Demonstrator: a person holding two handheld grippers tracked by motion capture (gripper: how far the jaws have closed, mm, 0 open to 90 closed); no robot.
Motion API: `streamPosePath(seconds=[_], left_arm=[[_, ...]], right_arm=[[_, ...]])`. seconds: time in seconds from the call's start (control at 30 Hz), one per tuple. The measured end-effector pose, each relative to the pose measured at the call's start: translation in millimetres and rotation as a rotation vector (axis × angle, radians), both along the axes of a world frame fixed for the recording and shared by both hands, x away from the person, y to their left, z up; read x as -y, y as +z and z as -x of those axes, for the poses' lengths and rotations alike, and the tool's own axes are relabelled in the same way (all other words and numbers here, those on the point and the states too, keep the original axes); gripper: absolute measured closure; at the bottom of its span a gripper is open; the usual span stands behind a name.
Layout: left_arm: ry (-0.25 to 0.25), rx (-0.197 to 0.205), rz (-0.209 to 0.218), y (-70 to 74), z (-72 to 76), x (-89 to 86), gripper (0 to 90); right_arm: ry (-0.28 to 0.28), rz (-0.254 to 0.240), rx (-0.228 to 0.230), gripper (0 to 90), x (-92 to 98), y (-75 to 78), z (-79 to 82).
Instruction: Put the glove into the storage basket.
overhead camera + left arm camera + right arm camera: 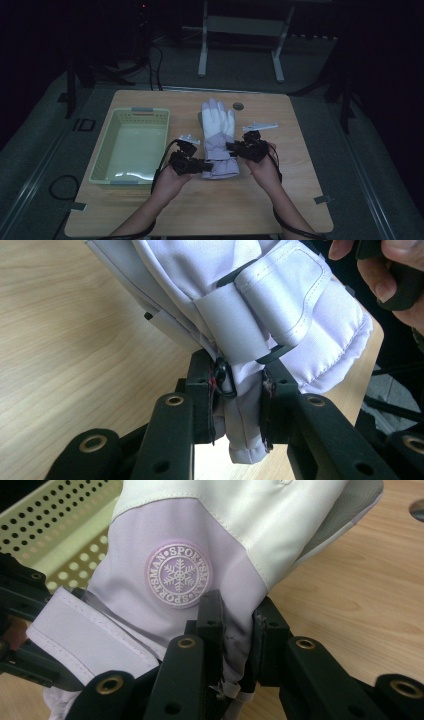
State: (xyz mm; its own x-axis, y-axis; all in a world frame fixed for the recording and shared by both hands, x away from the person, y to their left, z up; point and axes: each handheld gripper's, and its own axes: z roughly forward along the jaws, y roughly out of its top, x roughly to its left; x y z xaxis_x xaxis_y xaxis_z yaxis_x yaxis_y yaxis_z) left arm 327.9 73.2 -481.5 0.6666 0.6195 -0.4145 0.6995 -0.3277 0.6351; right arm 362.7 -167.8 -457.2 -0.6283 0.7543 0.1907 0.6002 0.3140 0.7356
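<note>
Glove [200, 540] badge reads "SPORTSMAN" twice around a snowflake.

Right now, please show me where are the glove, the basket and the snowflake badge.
glove [218, 131]: high view, on its palm area.
basket [104, 150]: high view, on its left wall.
snowflake badge [178, 574]: right gripper view, on its centre.

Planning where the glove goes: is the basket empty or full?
Empty: the basket shows only its bare floor; the glove lies beside it.

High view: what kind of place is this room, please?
Probably a lab or recording studio, not a home: one small wooden table standing alone in a dark room, cables on the grey floor, and a metal stand behind.
</note>
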Motion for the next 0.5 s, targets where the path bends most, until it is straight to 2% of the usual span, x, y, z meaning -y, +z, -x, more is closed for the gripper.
streamPosePath(seconds=[0.2, 0.5], left_arm=[[0.002, -0.003, -0.021, 8.9, 0.1, -14.3, 72.2], [0.015, -0.002, -0.044, 20.2, 1.8, -38.8, 72.2]], right_arm=[[0.014, -0.005, 0.007, 77.4, -13.0, 4.9, -0.7], [0.036, -0.025, 0.011, 77.4, -43.9, 13.3, -2.9]])
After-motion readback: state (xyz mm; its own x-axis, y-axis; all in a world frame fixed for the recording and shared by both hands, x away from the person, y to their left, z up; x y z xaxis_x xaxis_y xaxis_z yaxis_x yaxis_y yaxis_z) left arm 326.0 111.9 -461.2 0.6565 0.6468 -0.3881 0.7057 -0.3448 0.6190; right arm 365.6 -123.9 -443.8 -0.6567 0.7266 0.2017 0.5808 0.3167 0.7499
